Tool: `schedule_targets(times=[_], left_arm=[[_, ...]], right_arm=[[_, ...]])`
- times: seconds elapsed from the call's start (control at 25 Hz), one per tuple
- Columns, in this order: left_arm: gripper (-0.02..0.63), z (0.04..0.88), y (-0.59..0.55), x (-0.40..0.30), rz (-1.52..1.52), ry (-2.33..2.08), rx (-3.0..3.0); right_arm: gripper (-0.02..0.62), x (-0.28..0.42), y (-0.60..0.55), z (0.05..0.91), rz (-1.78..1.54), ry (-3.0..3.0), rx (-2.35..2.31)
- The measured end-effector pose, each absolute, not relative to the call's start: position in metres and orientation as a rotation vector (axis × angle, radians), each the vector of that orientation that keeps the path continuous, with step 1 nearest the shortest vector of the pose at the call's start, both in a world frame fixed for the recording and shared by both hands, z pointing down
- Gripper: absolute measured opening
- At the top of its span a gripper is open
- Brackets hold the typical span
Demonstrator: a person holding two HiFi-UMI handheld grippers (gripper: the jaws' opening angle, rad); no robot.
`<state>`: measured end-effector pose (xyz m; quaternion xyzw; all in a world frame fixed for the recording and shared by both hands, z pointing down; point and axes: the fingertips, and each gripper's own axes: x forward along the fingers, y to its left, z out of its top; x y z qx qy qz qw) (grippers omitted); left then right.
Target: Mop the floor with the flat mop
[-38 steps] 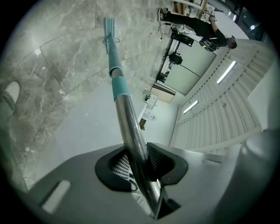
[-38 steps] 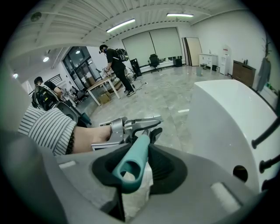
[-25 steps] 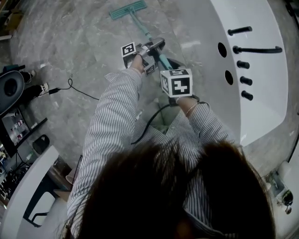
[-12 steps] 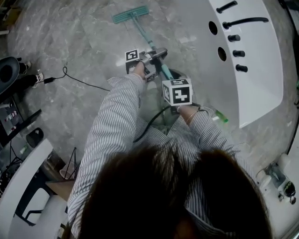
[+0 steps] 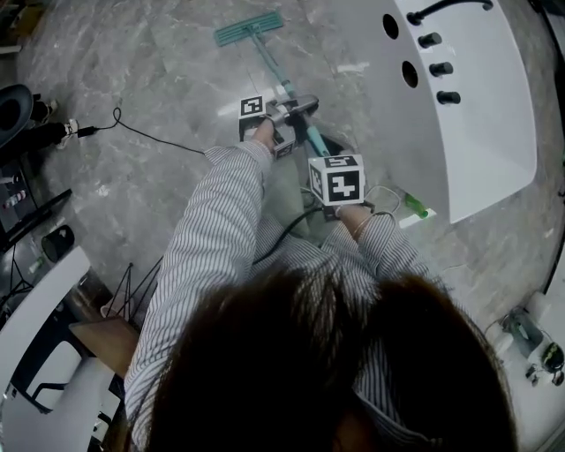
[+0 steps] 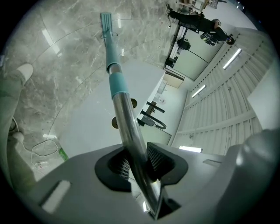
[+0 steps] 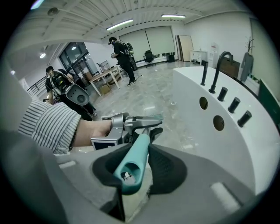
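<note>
**Head view:** flat mop [image 5: 249, 27] head flat on marble floor [image 5: 159, 71], left of white tub [image 5: 494, 132], well apart. Left gripper [image 5: 298, 108] and right gripper [image 5: 328, 163] both on mop shaft, right one nearer tub. Versus one second ago: tub and black taps [image 5: 433, 55] slid to frame's top right, and green-tipped item [image 5: 415, 210] beside tub came into sight.

**Left gripper view:** jaws pinch chrome shaft [image 6: 131, 131]; tub behind shaft.

**Right gripper view:** jaws pinch teal handle end [image 7: 131, 168]; tub to right.

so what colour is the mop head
Teal. The mop head shows best in the head view.
</note>
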<state>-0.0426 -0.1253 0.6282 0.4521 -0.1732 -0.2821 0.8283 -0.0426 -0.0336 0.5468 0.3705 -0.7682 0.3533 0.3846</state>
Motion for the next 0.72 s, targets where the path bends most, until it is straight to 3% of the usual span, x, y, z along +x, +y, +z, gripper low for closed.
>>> schedule_targets(times=[0.72], left_arm=[[0.103,0.627,0.084,0.146,-0.702,-0.378,0.957]], right_arm=[[0.114,0.152,0.177,0.548,0.848,-1.964,0.887]])
